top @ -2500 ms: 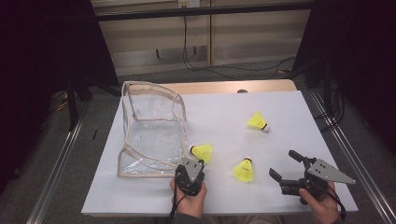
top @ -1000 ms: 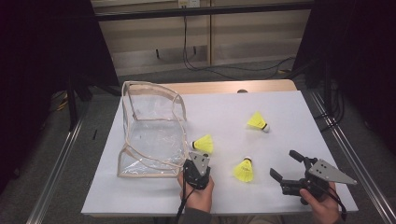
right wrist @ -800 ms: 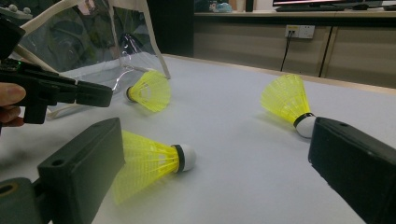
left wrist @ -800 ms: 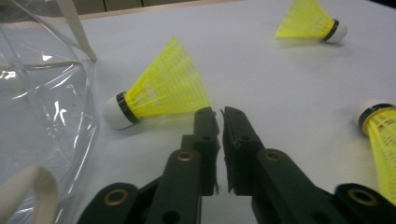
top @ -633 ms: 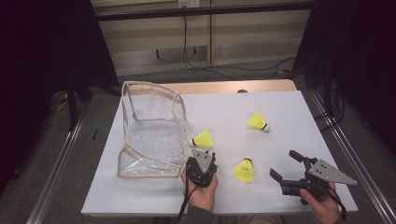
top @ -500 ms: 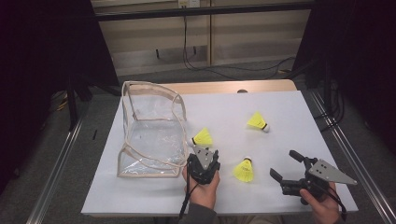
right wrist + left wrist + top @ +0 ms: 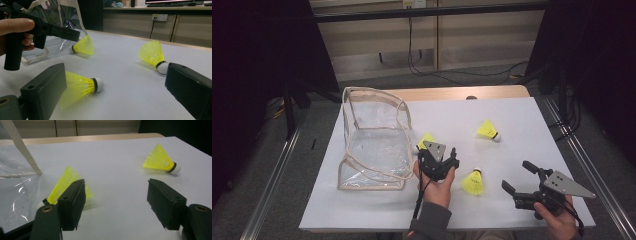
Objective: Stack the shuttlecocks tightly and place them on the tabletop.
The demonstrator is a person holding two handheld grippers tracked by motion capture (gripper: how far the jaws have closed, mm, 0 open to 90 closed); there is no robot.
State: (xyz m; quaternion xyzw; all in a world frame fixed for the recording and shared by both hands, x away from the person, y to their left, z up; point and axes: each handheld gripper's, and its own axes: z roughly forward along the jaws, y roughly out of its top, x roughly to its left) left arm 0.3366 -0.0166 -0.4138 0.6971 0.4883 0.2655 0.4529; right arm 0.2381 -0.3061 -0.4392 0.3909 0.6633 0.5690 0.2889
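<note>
Three yellow shuttlecocks lie on the white table. One rests by the clear bag, with its cork end behind the left jaw of my left gripper, which is open and holds nothing. A second shuttlecock lies beside the left jaw of my right gripper, also open and empty. The third sits farther out on the table.
The clear plastic bag with beige trim stands open at the table's left. A wooden strip runs along the far edge. Metal rails flank the table on both sides.
My left gripper has moved forward and right, up to the shuttlecock by the bag, which has shifted slightly away. The right gripper has stayed put.
</note>
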